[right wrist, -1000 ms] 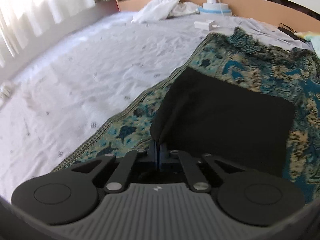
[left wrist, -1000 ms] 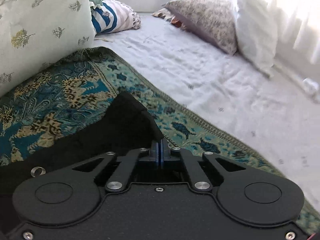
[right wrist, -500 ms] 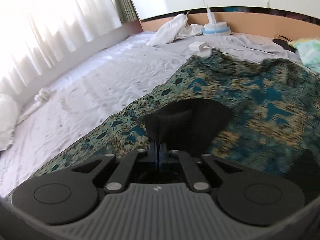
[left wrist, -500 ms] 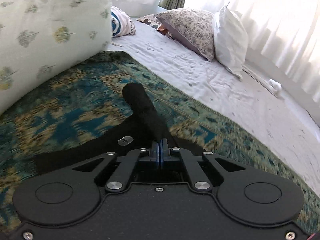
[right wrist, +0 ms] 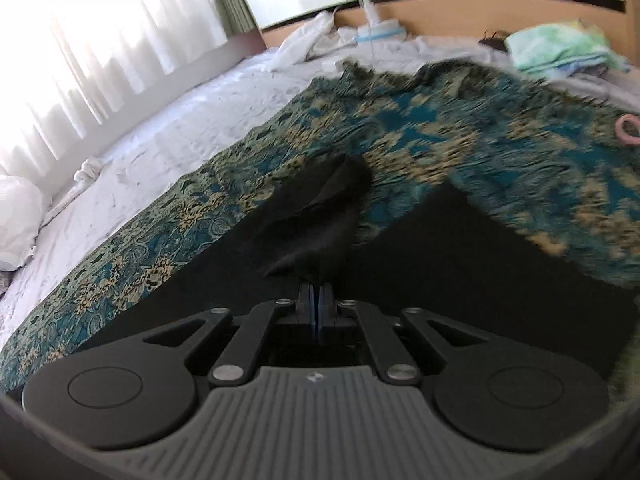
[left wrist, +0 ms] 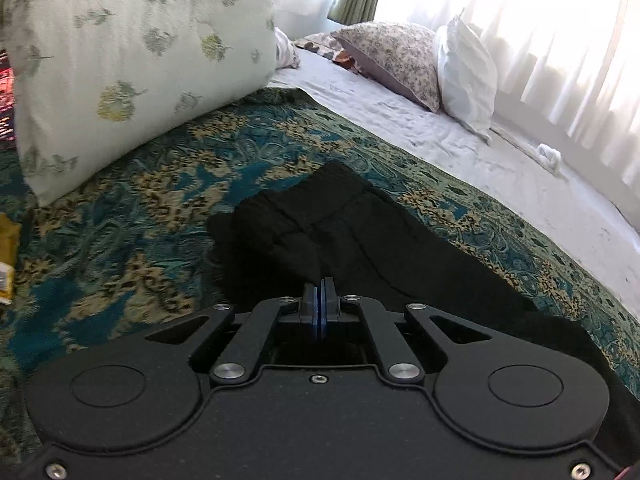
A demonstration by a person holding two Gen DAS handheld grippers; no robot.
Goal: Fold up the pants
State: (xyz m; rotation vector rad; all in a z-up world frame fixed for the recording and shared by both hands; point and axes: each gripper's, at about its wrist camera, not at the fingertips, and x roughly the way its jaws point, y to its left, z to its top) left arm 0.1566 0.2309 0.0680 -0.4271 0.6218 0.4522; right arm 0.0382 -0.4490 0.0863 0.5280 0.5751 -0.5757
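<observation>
Black pants (left wrist: pixel 360 240) lie on a teal and gold patterned blanket (left wrist: pixel 160 200) on a bed. My left gripper (left wrist: pixel 319 292) is shut on a raised fold of the black cloth, with the ribbed waistband just ahead of it. In the right wrist view my right gripper (right wrist: pixel 316 292) is shut on another lifted corner of the pants (right wrist: pixel 320 216), which hangs over a flat black layer (right wrist: pixel 460 260) spread on the blanket (right wrist: pixel 520 152).
A large pale leaf-print pillow (left wrist: pixel 132 60) leans at the left. A floral pillow (left wrist: pixel 396 60) and a white pillow (left wrist: pixel 464 76) lie by the curtained window. A wooden headboard (right wrist: pixel 460 16), white laundry (right wrist: pixel 308 40) and a green cloth pile (right wrist: pixel 560 48) stand far ahead.
Both grippers have carried their pinched cloth across the blanket. The pants now lie doubled over themselves, and the waistband has come into the left wrist view.
</observation>
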